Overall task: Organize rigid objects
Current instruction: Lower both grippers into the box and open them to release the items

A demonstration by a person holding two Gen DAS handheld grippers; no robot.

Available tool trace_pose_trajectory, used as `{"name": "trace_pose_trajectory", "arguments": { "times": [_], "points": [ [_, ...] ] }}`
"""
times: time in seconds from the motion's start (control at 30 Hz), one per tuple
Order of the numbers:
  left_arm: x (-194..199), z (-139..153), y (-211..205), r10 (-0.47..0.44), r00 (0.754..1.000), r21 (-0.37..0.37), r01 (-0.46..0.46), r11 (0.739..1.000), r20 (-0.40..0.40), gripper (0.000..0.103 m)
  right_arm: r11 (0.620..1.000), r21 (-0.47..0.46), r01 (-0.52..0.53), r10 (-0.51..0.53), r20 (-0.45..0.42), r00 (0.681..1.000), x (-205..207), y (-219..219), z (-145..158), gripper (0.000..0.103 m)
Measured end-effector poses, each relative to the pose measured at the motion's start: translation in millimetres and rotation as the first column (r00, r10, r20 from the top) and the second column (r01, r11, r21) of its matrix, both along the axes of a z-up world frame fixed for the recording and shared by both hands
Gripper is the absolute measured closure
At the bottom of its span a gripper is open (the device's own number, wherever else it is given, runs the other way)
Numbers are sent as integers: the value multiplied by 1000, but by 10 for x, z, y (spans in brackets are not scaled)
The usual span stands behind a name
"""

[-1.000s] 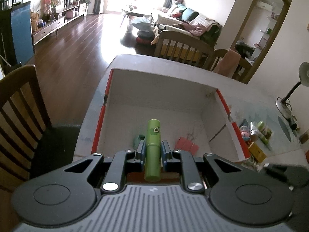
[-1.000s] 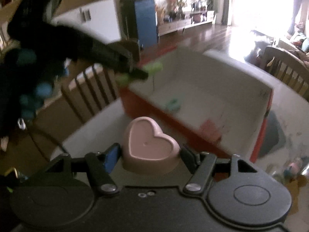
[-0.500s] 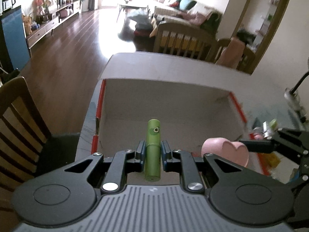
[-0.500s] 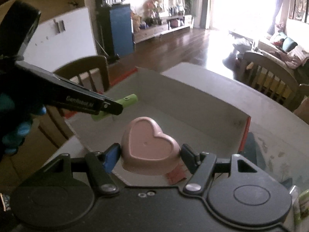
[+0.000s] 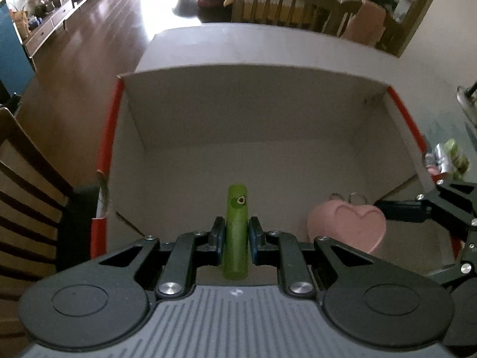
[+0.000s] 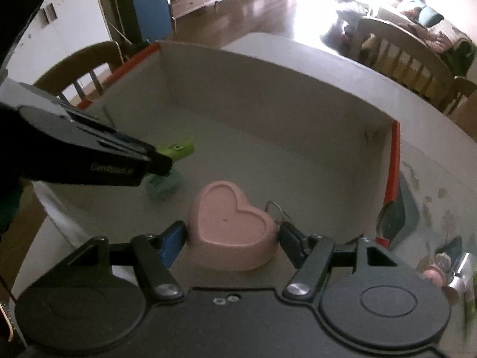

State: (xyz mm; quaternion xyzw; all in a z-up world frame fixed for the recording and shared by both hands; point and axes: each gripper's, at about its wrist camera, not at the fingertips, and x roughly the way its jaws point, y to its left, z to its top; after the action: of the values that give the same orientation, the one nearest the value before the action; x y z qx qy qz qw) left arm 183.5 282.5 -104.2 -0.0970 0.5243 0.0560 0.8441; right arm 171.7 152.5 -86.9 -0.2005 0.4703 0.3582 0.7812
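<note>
A green tube (image 5: 237,229) with a small avocado mark stands between the pads of my left gripper (image 5: 236,235), which is shut on it over the near part of an open cardboard box (image 5: 253,113). The same green tube (image 6: 179,150) pokes out past the left gripper's fingers (image 6: 119,161) in the right wrist view. My right gripper (image 6: 231,235) is shut on a pink heart-shaped dish (image 6: 232,223), held low inside the box (image 6: 268,89). From the left wrist view the pink dish (image 5: 347,226) hangs at the box's right side.
A teal object (image 6: 164,186) and a metal ring (image 6: 277,208) lie on the box floor. Small bottles and jars (image 5: 450,158) stand on the table right of the box. Wooden chairs (image 5: 23,185) flank the table; a lamp base (image 5: 468,98) is at far right.
Both grippers moved forward and down over the box, so it fills each view. The heart dish went from outside the near wall to inside the box. Both grips are unchanged.
</note>
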Motion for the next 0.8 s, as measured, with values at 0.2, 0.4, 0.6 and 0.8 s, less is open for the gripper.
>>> {"name": "trace_pose_trajectory", "arguments": {
  "times": [0.2,0.4,0.6,0.8],
  "points": [
    [63,-121,-29,-7,998,-15,6,1000,-61,87,1000,-11,19,-19,-37,999,51,43,-54,34],
    [67,-172,-20,17,997,-13,-18,1000,-76,87,1000,7,25,-24,-48,999,83,71,-27,34],
    [22,-145,-30,35,998,-10,-36,999,-55,86,998,48,27,-25,-49,999,65,-42,68,30],
    [-99,-37,-1,46,999,-17,-46,999,-4,86,993,116,30,-27,-34,999,-7,-223,266,27]
  ]
}}
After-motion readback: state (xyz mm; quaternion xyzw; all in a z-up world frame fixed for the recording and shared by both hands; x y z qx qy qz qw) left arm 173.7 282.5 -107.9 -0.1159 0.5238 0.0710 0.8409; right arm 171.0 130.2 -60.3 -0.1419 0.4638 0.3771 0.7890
